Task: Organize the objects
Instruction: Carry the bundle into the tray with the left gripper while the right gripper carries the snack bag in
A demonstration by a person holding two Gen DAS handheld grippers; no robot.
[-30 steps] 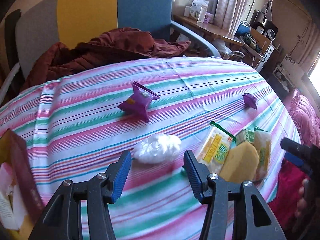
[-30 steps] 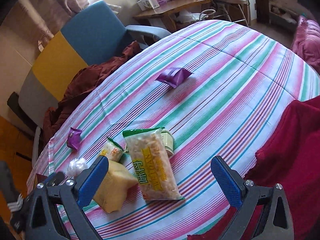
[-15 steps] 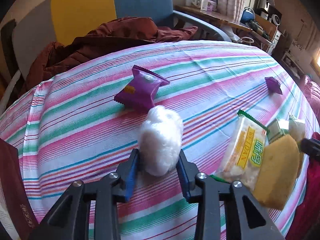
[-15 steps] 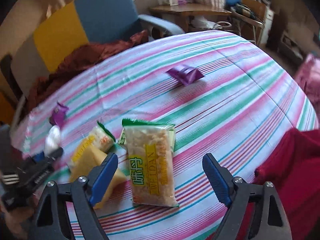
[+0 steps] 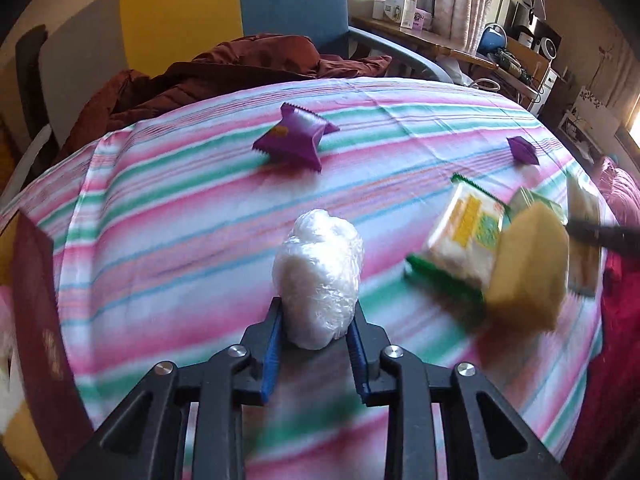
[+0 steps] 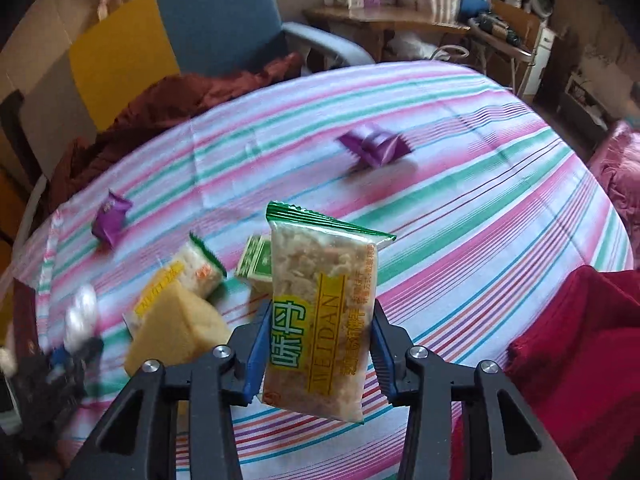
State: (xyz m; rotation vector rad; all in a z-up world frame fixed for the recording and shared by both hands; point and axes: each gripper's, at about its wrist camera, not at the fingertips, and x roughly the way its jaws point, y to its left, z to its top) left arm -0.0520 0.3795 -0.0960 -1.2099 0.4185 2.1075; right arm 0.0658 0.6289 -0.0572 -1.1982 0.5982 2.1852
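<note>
My left gripper (image 5: 316, 334) is shut on a white plastic-wrapped ball (image 5: 319, 276), which stands up between its blue pads. My right gripper (image 6: 318, 344) is shut on a clear snack packet with a green top edge and yellow label (image 6: 322, 316), lifted off the striped tablecloth (image 6: 480, 216). In the right wrist view the left gripper (image 6: 68, 354) shows blurred at the far left with the white ball (image 6: 80, 312). A second snack packet (image 5: 464, 236), a yellow sponge block (image 5: 528, 264) and a small green box (image 6: 258, 260) lie together on the cloth.
Two purple packets lie further back, a big one (image 5: 296, 140) and a small one (image 5: 522, 150). A dark red box (image 5: 36, 308) stands at the left edge. A brown-red jacket (image 5: 224, 68) lies on the chair (image 5: 280, 4) behind the table. Red cloth (image 6: 576, 344) covers the near right.
The left gripper came down and shut on the white ball, which now stands upright. The right gripper shut on the packet that lay flat and raised it.
</note>
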